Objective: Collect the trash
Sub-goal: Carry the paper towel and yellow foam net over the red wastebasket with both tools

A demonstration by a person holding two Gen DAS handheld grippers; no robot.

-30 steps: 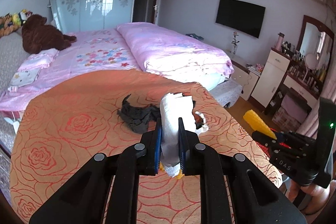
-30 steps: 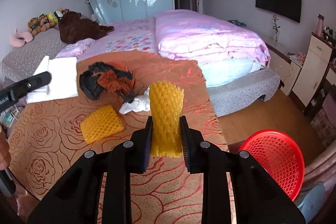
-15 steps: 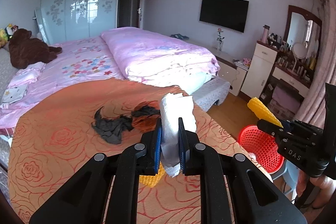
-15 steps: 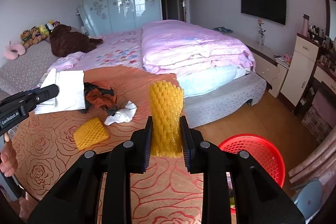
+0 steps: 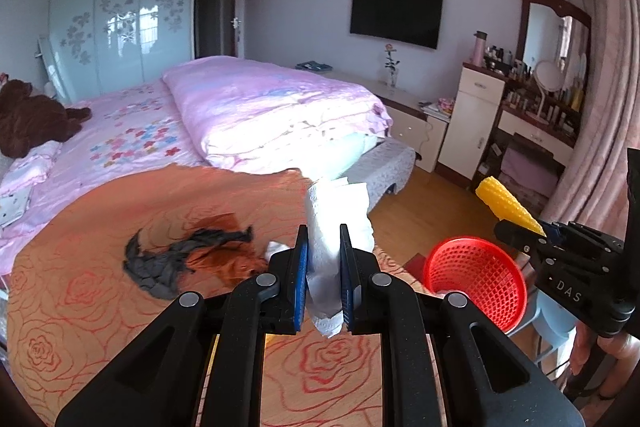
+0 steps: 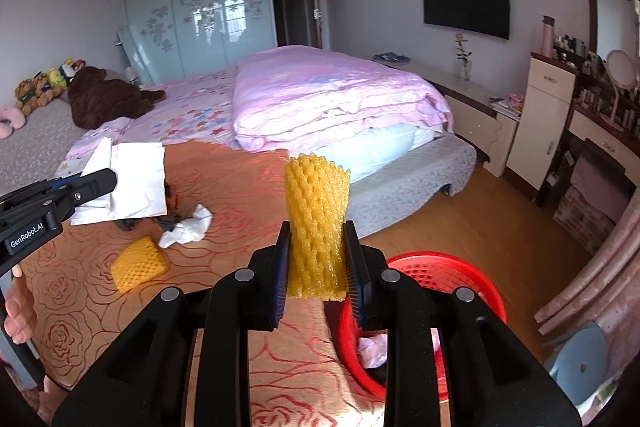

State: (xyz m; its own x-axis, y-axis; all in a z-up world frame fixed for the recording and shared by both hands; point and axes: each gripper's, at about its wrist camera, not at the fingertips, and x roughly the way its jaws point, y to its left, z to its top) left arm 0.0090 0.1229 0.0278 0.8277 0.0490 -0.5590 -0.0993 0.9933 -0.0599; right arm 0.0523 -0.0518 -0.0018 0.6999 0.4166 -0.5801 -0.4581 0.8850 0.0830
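Observation:
My left gripper (image 5: pixel 324 267) is shut on a white paper tissue (image 5: pixel 336 215), held above the orange rose-patterned table (image 5: pixel 80 307). My right gripper (image 6: pixel 318 259) is shut on a yellow foam fruit net (image 6: pixel 316 223), held just left of the red mesh basket (image 6: pixel 452 275) that stands beside the table. The basket (image 5: pixel 476 279) shows right of my left gripper, with some trash inside. On the table lie a second yellow foam net (image 6: pixel 138 265), a crumpled white tissue (image 6: pixel 186 227) and a black and orange wrapper (image 5: pixel 188 259).
A bed with pink bedding (image 6: pixel 320 95) stands behind the table. A white cabinet and dresser with a mirror (image 5: pixel 536 107) line the right wall. A pale blue stool (image 6: pixel 580 363) sits right of the basket. Wooden floor (image 6: pixel 460 211) lies between bed and basket.
Both grippers have swung to the right with their loads. The red basket has come into the left view and sits nearer under the right gripper.

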